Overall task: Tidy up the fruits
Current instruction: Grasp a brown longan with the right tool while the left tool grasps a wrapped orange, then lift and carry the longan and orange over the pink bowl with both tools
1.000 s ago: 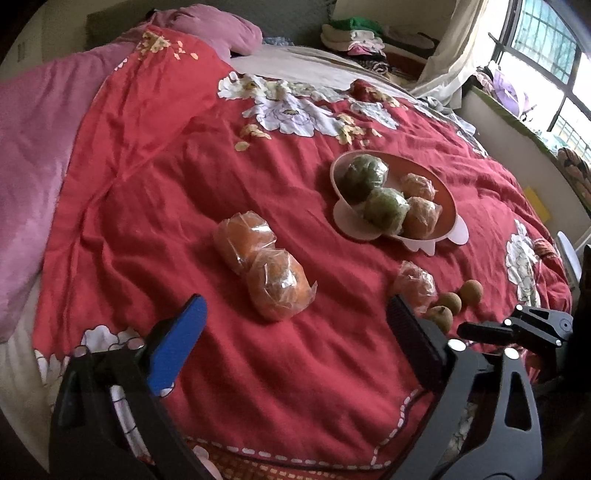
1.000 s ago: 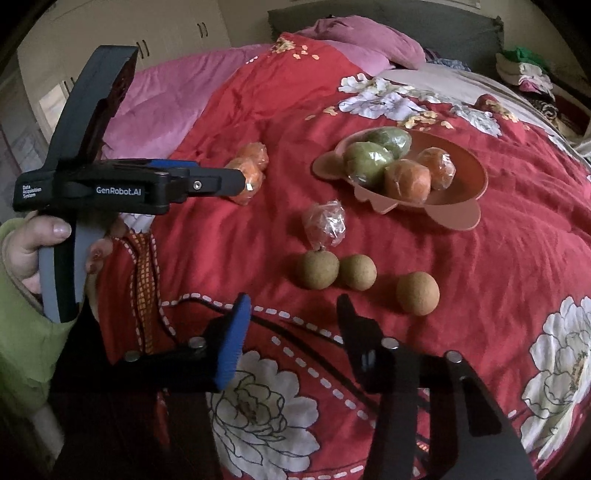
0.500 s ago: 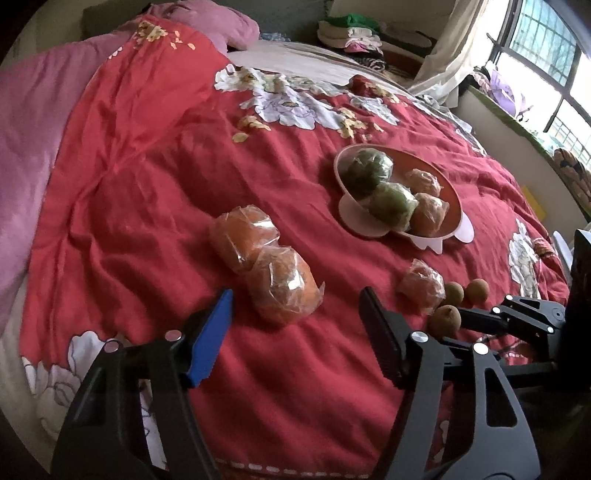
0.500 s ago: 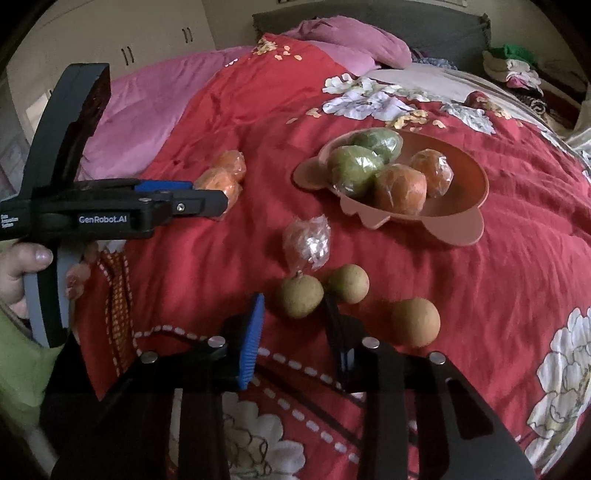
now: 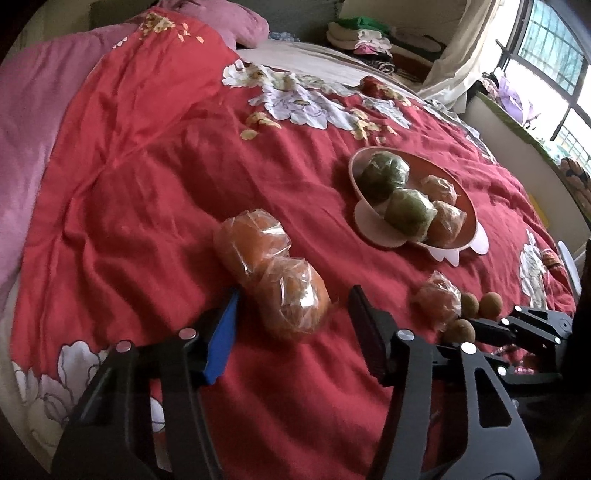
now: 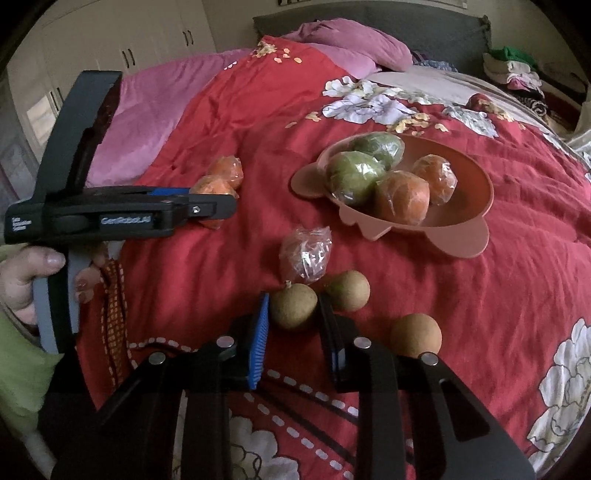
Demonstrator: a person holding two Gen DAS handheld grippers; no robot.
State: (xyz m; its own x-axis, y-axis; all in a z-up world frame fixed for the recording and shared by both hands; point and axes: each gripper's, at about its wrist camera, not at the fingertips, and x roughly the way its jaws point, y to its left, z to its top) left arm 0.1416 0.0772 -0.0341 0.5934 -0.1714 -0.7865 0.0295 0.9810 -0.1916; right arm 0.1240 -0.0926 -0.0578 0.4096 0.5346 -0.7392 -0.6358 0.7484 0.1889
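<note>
Two wrapped oranges lie on the red bedspread; the near orange [image 5: 293, 304] sits between the open jaws of my left gripper [image 5: 293, 325], untouched, with the far orange [image 5: 249, 242] behind it. My right gripper [image 6: 293, 314] is open around a small brown fruit [image 6: 293, 306], with its fingers close on each side. Two more brown fruits [image 6: 349, 290] [image 6: 415, 334] and a small wrapped fruit [image 6: 304, 254] lie beside it. A pink bowl [image 6: 476, 206] holds two green and two orange wrapped fruits; it also shows in the left wrist view [image 5: 373, 225].
The bed is soft and wrinkled, with a pink quilt [image 5: 26, 122] on the left. Folded clothes [image 5: 362, 35] lie at the far end. A window and sill [image 5: 535, 74] are to the right. The person's hand [image 6: 33, 269] holds the left gripper.
Both grippers have moved forward and down. The left jaws now flank the near orange. The right jaws have narrowed and come around the nearest brown fruit.
</note>
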